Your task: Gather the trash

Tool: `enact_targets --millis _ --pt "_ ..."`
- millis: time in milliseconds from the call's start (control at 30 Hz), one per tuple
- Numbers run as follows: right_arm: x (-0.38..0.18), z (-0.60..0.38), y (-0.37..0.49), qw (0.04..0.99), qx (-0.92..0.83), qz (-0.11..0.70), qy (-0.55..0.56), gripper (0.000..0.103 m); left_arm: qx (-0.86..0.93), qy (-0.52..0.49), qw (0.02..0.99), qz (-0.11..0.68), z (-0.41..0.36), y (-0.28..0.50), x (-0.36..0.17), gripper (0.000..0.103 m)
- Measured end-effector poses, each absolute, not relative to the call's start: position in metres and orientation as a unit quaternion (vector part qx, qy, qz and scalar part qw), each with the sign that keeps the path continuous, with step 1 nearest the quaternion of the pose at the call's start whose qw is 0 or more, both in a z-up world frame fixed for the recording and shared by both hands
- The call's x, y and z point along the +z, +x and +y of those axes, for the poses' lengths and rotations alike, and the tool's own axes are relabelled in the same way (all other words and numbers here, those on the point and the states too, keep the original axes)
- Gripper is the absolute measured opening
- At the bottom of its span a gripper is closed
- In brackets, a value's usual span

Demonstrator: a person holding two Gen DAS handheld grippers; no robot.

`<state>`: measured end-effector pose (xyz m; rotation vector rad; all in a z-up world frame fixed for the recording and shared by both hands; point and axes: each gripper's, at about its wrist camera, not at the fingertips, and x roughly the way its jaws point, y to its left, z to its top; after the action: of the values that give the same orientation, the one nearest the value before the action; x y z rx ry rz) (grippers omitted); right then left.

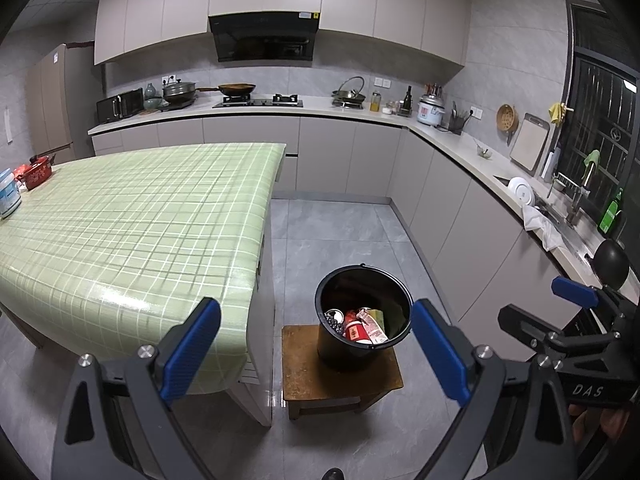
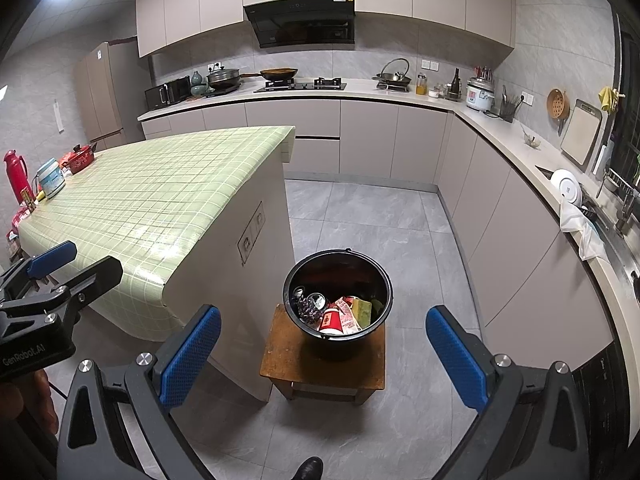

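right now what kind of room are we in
A home kitchen, by the look of it: a gas hob under a black range hood, a rice cooker on the counter, and a sink by the window.

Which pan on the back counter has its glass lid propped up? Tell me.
The pan with the tilted lid, right of the gas hob; the wok is lidless, the left pot closed.
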<state>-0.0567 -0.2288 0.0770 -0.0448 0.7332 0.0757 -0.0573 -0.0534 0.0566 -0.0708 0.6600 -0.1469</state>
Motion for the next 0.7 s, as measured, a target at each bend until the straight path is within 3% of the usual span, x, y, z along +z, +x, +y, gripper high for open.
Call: enact_targets --millis 700 --pt "0.0748 -0.2271 -0.0521 0.932 0.032 0.361 -0.03 0.103 -0.08 -0.033 0.949 0.305 -0.0521 -0.0577 0.0567 0.097"
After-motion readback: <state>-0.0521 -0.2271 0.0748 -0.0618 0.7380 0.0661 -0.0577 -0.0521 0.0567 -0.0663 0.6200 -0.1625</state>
